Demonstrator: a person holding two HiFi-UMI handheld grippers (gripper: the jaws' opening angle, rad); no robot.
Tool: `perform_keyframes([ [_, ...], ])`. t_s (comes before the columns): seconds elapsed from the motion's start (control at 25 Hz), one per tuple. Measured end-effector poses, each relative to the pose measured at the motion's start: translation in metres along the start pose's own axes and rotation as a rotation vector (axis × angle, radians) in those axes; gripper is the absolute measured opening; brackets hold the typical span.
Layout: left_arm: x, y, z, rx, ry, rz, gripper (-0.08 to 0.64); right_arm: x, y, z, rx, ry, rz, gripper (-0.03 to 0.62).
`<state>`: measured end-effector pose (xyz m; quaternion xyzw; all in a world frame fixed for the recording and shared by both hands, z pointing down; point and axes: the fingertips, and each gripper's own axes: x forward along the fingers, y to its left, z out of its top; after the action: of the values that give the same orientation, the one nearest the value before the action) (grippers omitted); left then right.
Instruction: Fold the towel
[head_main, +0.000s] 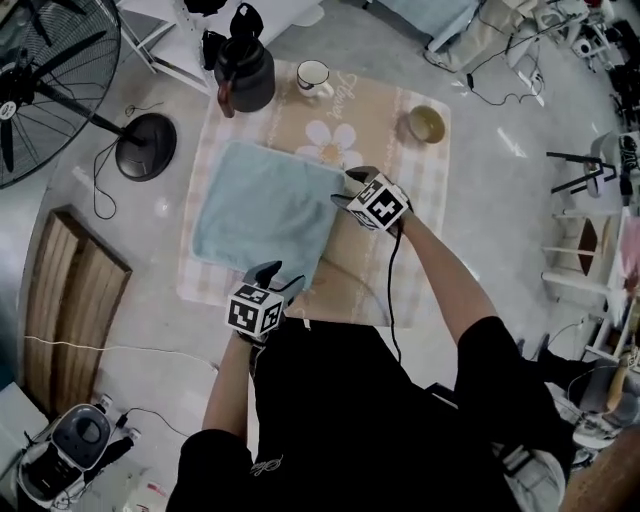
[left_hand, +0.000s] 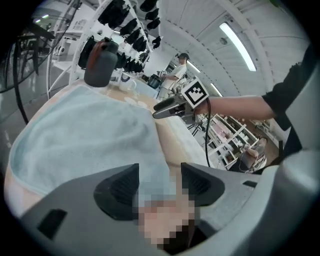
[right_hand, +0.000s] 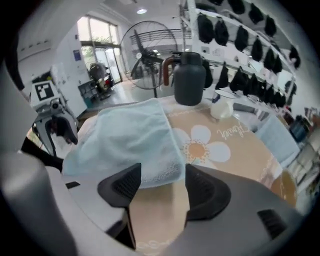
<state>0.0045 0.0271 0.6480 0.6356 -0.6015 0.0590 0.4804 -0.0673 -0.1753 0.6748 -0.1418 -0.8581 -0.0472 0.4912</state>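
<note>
Here, the towel (head_main: 265, 210): light blue, spread flat as a tilted square on the tabletop, left of centre in the head view.
Tabletop (head_main: 372, 290): covered by a beige cloth (head_main: 405, 190) with a white flower print.
Left gripper (head_main: 272, 272): at the towel's lowest corner, lower centre of the head view. Its own view (left_hand: 160, 175) shows the jaws held apart, with the towel corner reaching between them, unclamped.
Right gripper (head_main: 348, 187): at the towel's right corner, centre of the head view. In its own view (right_hand: 161, 175) the jaws stand wide, and the towel's edge lies between the tips.
Jug (head_main: 245, 70): dark, upright, at the cloth's top left edge.
Mug (head_main: 313, 75): white, just right of the jug.
Bowl (head_main: 426, 124): near the cloth's upper right corner, well apart from the towel.
</note>
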Motion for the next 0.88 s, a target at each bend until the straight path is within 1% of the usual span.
perform_keyframes([
  [0.08, 0.007, -0.013, -0.012, 0.045, 0.043, 0.023, 0.245, 0.002, 0.002, -0.008, -0.136, 0.017, 0.036, 0.256],
  [0.12, 0.01, -0.018, -0.018, 0.064, 0.067, 0.037, 0.249, 0.005, 0.002, -0.009, -0.185, 0.018, 0.057, 0.256],
  [0.2, 0.017, -0.022, -0.03, 0.097, 0.109, 0.069, 0.256, 0.011, -0.003, -0.007, -0.229, 0.01, 0.086, 0.256],
  [0.28, 0.026, -0.022, -0.039, 0.121, 0.132, 0.105, 0.259, 0.018, -0.01, -0.004, -0.228, -0.01, 0.103, 0.256],
  [0.36, 0.035, -0.019, -0.046, 0.129, 0.141, 0.153, 0.259, 0.024, -0.013, -0.004, -0.226, -0.015, 0.123, 0.256],
  [0.44, 0.042, -0.015, -0.049, 0.116, 0.144, 0.193, 0.259, 0.032, -0.014, -0.006, -0.245, -0.002, 0.141, 0.256],
  [0.56, 0.051, -0.013, -0.054, 0.092, 0.155, 0.223, 0.259, 0.042, -0.016, -0.009, -0.25, -0.003, 0.143, 0.256],
  [0.64, 0.058, -0.013, -0.059, 0.087, 0.164, 0.237, 0.259, 0.044, -0.019, -0.012, -0.225, -0.015, 0.135, 0.255],
  [0.8, 0.06, -0.015, -0.063, 0.067, 0.159, 0.284, 0.259, 0.042, -0.024, -0.02, -0.151, -0.029, 0.156, 0.251],
  [0.84, 0.061, -0.014, -0.064, 0.071, 0.156, 0.302, 0.259, 0.04, -0.024, -0.022, -0.138, -0.03, 0.163, 0.243],
  [0.88, 0.062, -0.012, -0.065, 0.079, 0.155, 0.321, 0.258, 0.039, -0.025, -0.024, -0.125, -0.032, 0.17, 0.22],
])
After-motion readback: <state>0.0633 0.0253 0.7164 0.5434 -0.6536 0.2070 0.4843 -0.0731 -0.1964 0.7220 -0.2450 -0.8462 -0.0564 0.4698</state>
